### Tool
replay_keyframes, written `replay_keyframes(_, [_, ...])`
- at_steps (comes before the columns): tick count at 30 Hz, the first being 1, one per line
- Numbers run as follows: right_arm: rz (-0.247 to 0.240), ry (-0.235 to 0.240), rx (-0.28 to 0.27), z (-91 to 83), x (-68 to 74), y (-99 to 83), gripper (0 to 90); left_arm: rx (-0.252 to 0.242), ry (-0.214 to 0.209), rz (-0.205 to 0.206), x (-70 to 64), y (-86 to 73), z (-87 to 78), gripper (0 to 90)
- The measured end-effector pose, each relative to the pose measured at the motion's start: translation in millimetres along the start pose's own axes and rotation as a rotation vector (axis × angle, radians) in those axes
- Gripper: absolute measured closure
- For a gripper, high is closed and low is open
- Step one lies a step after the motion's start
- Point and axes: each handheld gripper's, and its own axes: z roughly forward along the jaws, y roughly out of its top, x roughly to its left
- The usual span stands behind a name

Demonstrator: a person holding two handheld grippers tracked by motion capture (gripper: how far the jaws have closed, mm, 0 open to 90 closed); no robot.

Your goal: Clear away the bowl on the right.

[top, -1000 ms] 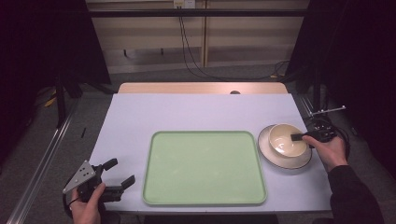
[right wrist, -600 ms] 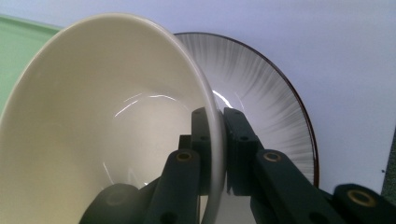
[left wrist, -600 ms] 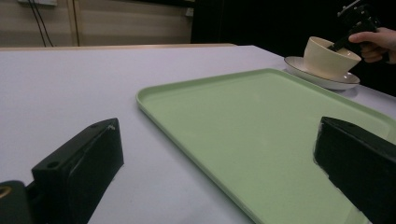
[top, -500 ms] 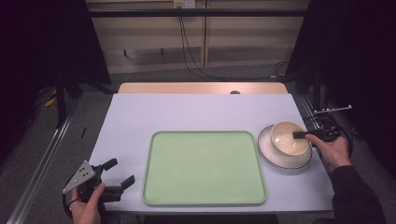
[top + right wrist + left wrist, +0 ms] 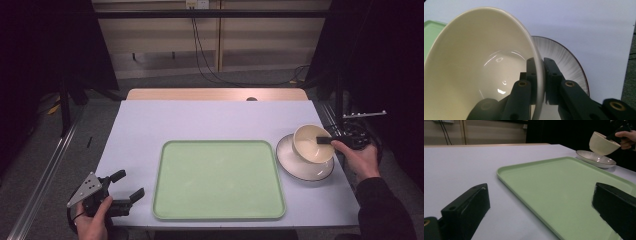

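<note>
A cream bowl [image 5: 311, 144] hangs tilted just above a white plate [image 5: 290, 161] with a dark rim at the table's right. My right gripper [image 5: 324, 141] is shut on the bowl's rim [image 5: 539, 70], one jaw inside and one outside. The left gripper view catches the bowl [image 5: 601, 143] lifted over the plate [image 5: 596, 159] too. A pale green tray [image 5: 219, 179] lies empty in the middle of the table. My left gripper [image 5: 126, 185] rests open at the near left corner, with nothing between its jaws, just left of the tray [image 5: 564, 192].
The table top [image 5: 200, 120] is pale lilac with a wooden strip along its far edge. Cables hang down the wall behind. Dark floor and a rail run along the left side.
The bowl has risen slightly off the plate and tilted in my right gripper. The left gripper has stayed put.
</note>
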Motion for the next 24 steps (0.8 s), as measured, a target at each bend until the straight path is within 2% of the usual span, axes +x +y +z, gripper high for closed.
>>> replay_keyframes(13, [-0.001,0.028,-0.068,-20.2,2.3,5.8,84.1,0.002,-0.004,0.004,0.2,0.2,-0.1,1.5])
replay_keyframes(24, [-0.017,0.037,-0.084,-23.9,12.1,11.7,84.0,0.005,-0.002,0.003,0.2,0.1,0.0,1.5])
